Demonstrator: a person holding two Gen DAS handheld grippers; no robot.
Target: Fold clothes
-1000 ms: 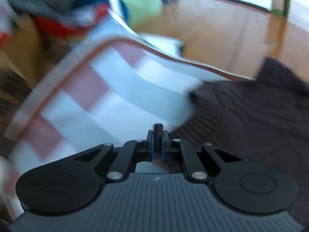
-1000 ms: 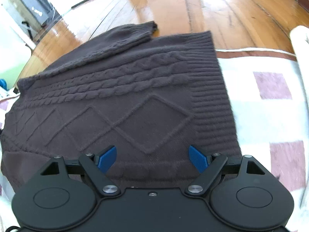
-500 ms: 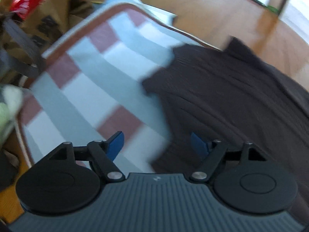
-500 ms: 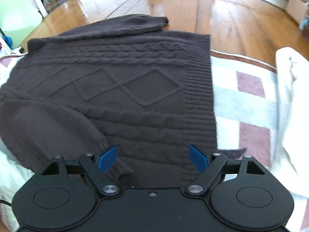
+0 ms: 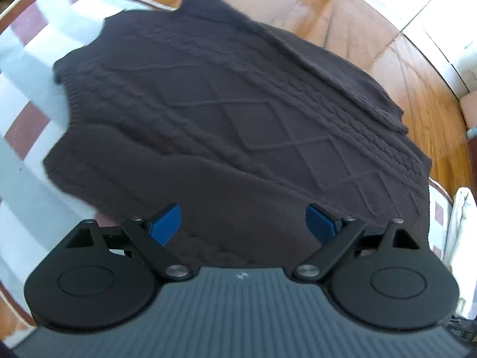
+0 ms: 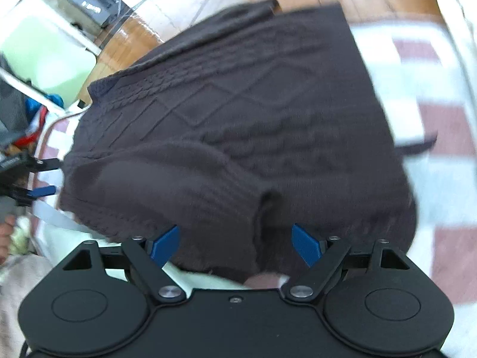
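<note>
Dark sweater [image 5: 238, 113] on checked blanket [image 5: 26, 68], jaws apart

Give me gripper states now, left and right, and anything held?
Left hand-held gripper: open, holding nothing, above the dark brown sweater.
Right hand-held gripper: open, holding nothing, over the sweater's folded sleeve.

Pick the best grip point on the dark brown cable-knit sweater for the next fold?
Probably the ribbed hem corner of the dark brown cable-knit sweater, approached from the near side with the open right gripper: that edge lies flat on the checked blanket, nearest the fingers.
</note>
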